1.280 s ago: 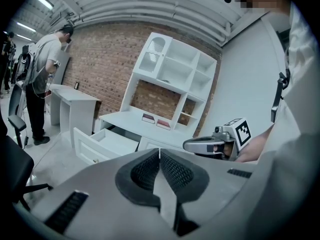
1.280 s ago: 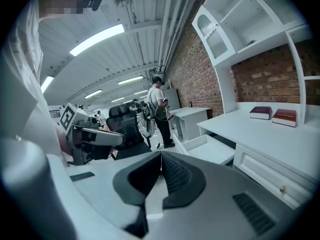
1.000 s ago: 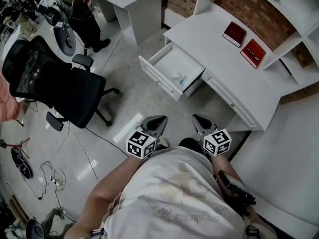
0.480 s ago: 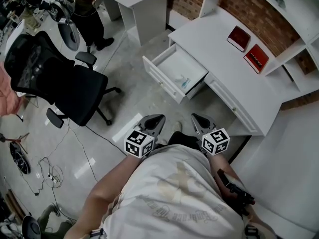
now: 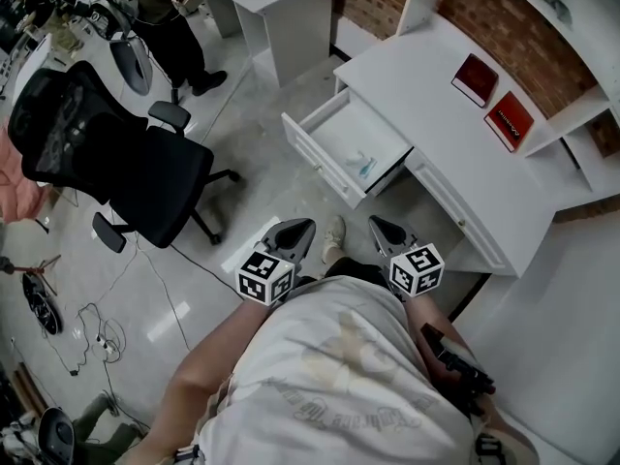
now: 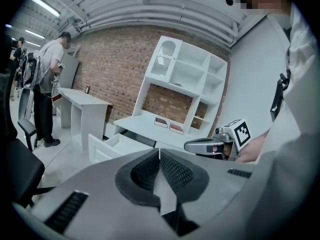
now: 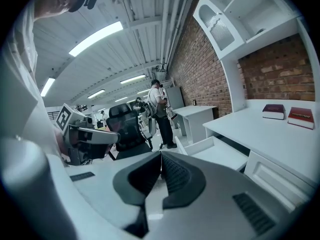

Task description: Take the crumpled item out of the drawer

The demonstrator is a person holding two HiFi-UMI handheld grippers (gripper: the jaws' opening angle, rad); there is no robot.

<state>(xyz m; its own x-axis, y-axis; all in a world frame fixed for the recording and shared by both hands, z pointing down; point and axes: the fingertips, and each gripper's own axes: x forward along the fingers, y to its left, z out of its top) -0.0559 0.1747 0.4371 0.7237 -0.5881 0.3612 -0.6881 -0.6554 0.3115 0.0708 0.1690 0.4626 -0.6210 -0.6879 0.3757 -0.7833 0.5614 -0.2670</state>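
Note:
The white desk's left drawer (image 5: pixel 320 158) stands pulled open, and a small pale crumpled item (image 5: pixel 359 162) lies on its floor near the desk side. Both grippers hang close to the person's chest, well short of the drawer. My left gripper (image 5: pixel 298 229) is shut, its ribbed pads meeting with nothing between them. My right gripper (image 5: pixel 378 225) is shut and empty too. In the left gripper view the open drawer (image 6: pixel 107 145) shows ahead at the left, with the right gripper (image 6: pixel 192 146) beside it. The right gripper view shows the drawer (image 7: pixel 215 153) ahead, and the left gripper (image 7: pixel 111 135) at the left.
A black office chair (image 5: pixel 107 163) stands on the floor left of the drawer. Two red books (image 5: pixel 494 97) lie on the desk top (image 5: pixel 436 76). A person (image 5: pixel 170 27) stands by another white desk (image 5: pixel 281 8) at the back. Cables (image 5: pixel 107 337) trail over the floor at the left.
The view has shifted slightly, so the desk and drawer sit a little further right and up. Both grippers stay shut and near the body.

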